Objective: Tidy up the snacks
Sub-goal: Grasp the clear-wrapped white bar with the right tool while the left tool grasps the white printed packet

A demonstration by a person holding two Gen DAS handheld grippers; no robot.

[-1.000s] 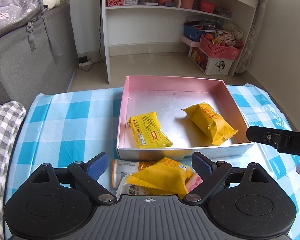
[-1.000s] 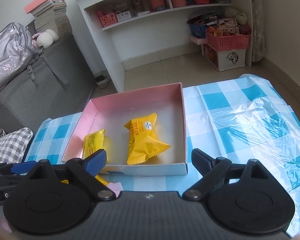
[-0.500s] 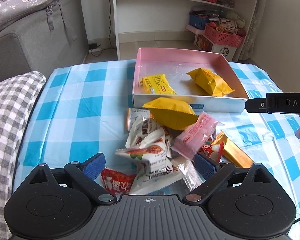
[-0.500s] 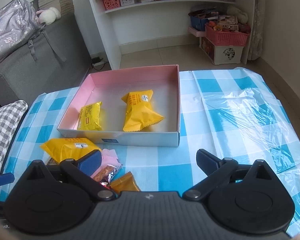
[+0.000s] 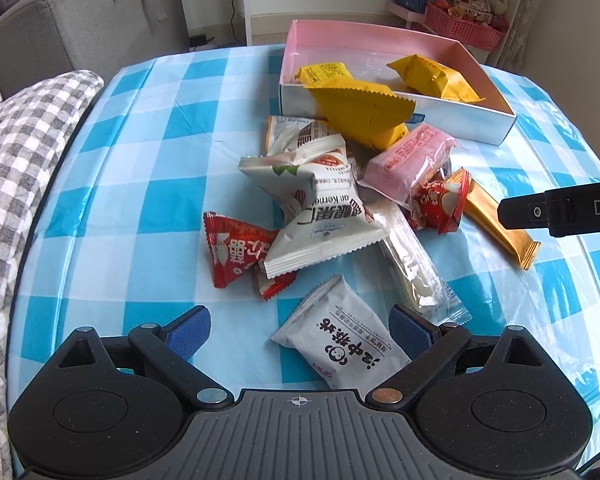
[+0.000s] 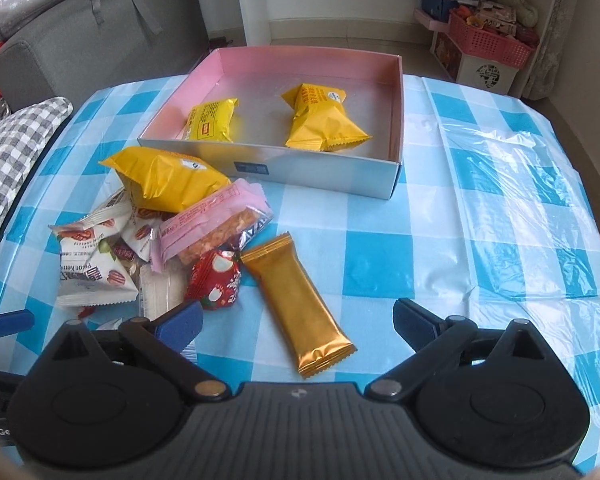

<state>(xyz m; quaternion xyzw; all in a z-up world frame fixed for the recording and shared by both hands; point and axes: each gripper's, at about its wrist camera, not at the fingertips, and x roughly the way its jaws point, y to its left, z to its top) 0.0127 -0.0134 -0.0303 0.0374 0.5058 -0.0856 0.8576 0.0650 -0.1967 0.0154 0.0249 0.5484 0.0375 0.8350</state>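
A pink-lined box (image 5: 496, 130) (image 6: 328, 172) sits on the blue checked table and holds two yellow packets (image 5: 434, 76) (image 6: 212, 120). A pile of snacks lies in front of it: a yellow packet (image 5: 360, 108) (image 6: 168, 180), a pink packet (image 5: 412, 160), white packets (image 5: 324, 220), red ones (image 5: 236, 254) and a gold bar (image 6: 300, 308). My left gripper (image 5: 300, 326) is open and empty, over a white packet (image 5: 344, 344) at the near edge. My right gripper (image 6: 296, 322) is open and empty, over the gold bar.
A grey checked cushion (image 5: 16, 160) lies at the left table edge. A grey sofa (image 5: 80, 20) and a white shelf unit with pink baskets (image 6: 488, 40) stand behind the table. Clear plastic film (image 6: 512, 184) covers the right side of the cloth.
Both grippers have pulled back from the box toward the near edge, so the whole snack pile has come into view. Both stay open and empty.
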